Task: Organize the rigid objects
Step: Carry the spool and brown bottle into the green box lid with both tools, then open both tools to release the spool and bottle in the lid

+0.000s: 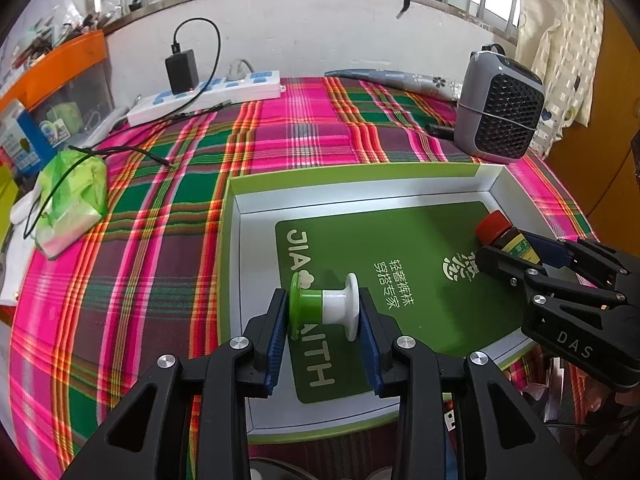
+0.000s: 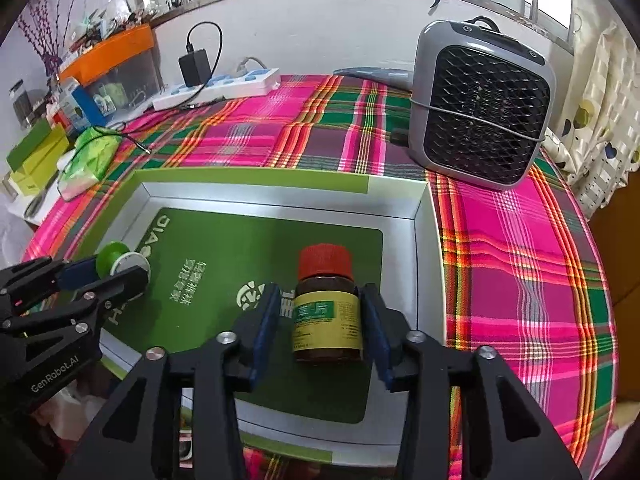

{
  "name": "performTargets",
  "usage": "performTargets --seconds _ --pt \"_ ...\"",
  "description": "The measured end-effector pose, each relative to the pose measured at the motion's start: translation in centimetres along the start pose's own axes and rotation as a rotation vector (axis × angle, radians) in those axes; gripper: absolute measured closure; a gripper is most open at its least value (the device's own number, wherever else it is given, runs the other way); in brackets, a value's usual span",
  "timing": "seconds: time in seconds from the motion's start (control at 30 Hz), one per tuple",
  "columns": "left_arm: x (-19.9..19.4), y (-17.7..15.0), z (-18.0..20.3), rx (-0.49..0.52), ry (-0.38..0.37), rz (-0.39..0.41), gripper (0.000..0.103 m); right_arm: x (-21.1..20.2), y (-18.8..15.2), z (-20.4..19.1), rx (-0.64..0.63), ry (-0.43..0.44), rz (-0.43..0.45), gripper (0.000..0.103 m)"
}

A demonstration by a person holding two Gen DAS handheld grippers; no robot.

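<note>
- Left wrist view shows the left tool (image 1: 324,316) nearest the lens, its blue pads closed against the two end flanges of a green and white spool (image 1: 324,306), which lies on its side between them.
- The spool sits over the green printed floor of a shallow open box (image 1: 236,216), near that box's left wall.
- Right wrist view shows the right tool (image 2: 320,320) clamped on a brown bottle (image 2: 326,312) with a red cap and a yellow label, the pads pressing its two sides.
- The bottle lies with its cap pointing away from the lens, over the box floor toward the right wall (image 2: 424,240).
- From the left camera the right tool and bottle appear at the box's far right corner, well apart from the spool.
- The box rests on a counter covered by a pink, green and orange plaid cloth (image 1: 168,216).
- Farther off, a green tissue pack (image 1: 72,200) lies left of the box.
- A grey fan heater (image 2: 480,108) stands beyond the box's right corner.
- At the back, a white power strip (image 1: 208,96) with a black adapter plugged in lies by the wall.
</note>
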State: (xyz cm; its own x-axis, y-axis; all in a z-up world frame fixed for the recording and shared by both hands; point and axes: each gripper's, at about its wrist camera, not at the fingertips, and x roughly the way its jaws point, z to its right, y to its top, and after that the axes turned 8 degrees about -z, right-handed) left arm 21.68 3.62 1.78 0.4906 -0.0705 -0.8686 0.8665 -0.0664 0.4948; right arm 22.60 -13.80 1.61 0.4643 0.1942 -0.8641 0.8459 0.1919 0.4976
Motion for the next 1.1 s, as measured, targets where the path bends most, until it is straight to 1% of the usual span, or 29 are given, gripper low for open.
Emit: performTargets --seconds 0.57,1.1 --pt "-3.4 -1.1 0.3 -0.003 0.009 0.054 0.068 -2.2 -1.0 0.1 0.033 0.015 0.054 0.057" --pt "-7.6 -3.5 -1.3 -0.048 0.013 0.114 0.068 -7.0 -2.8 0.5 0.081 0.027 0.143 0.057"
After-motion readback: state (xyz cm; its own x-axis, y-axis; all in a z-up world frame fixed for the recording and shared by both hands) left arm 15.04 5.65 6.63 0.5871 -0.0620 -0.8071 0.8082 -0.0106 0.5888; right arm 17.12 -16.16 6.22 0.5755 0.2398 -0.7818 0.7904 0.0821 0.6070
